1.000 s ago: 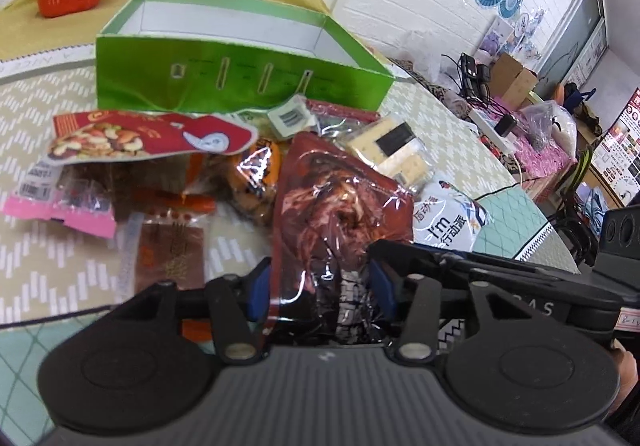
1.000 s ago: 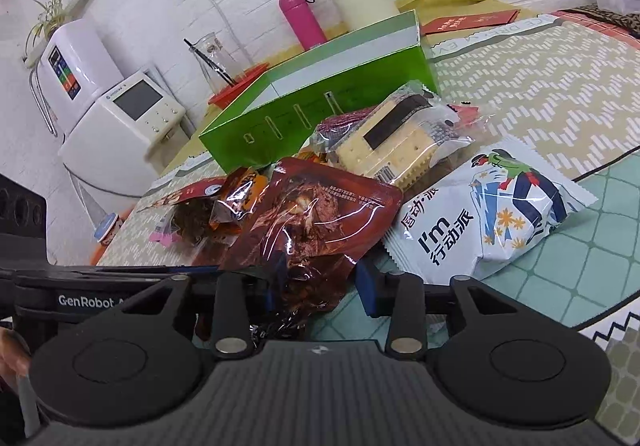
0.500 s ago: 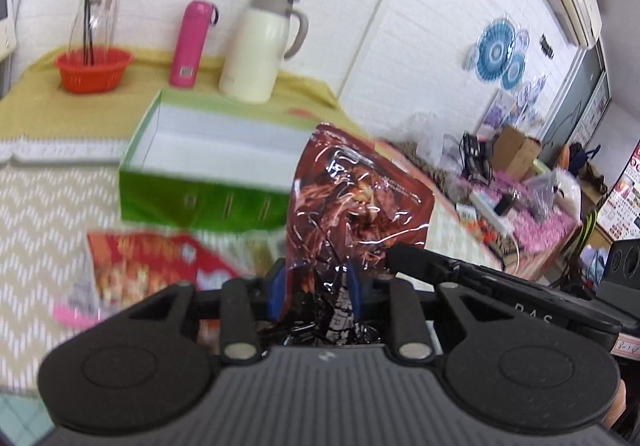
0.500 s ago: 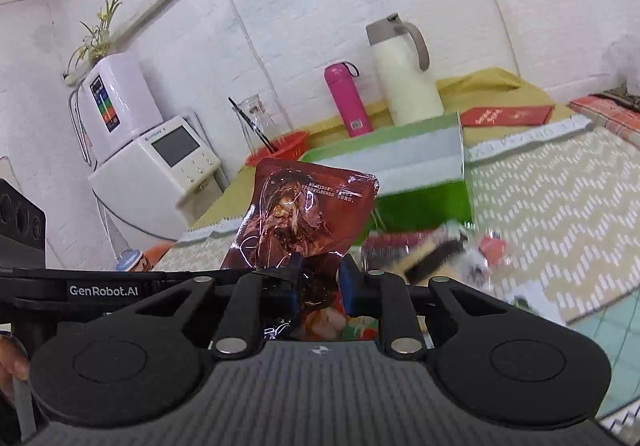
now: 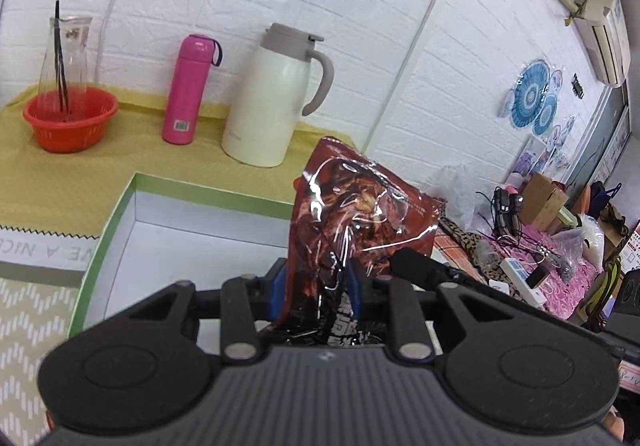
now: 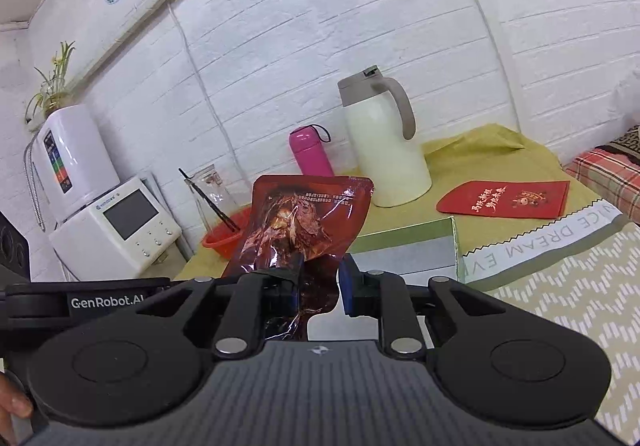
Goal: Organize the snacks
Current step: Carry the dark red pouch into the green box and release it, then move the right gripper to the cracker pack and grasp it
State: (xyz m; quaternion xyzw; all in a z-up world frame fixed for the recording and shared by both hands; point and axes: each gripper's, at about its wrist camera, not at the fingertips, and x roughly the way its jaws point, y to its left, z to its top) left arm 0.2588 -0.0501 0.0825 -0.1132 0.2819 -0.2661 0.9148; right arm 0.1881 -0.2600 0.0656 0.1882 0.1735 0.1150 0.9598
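A glossy dark red snack pouch [image 5: 352,213] stands upright between the fingers of my left gripper [image 5: 316,294], which is shut on its lower part. The same pouch [image 6: 304,221] shows in the right wrist view, and my right gripper [image 6: 320,290] is shut on its bottom edge. Both grippers hold it in the air over the open green box with a white inside [image 5: 168,230], whose far corner shows in the right wrist view [image 6: 432,246]. The other snacks are out of view.
Behind the box on the yellow cloth stand a cream thermos jug [image 5: 276,97], a pink bottle [image 5: 188,85] and a red basket with a glass carafe [image 5: 68,117]. A red envelope [image 6: 508,197] lies at right. White appliances [image 6: 104,221] stand at left.
Both grippers closed on the red pouch, lifted it off the snack pile and carried it forward over the green box. The pile has dropped out of view.
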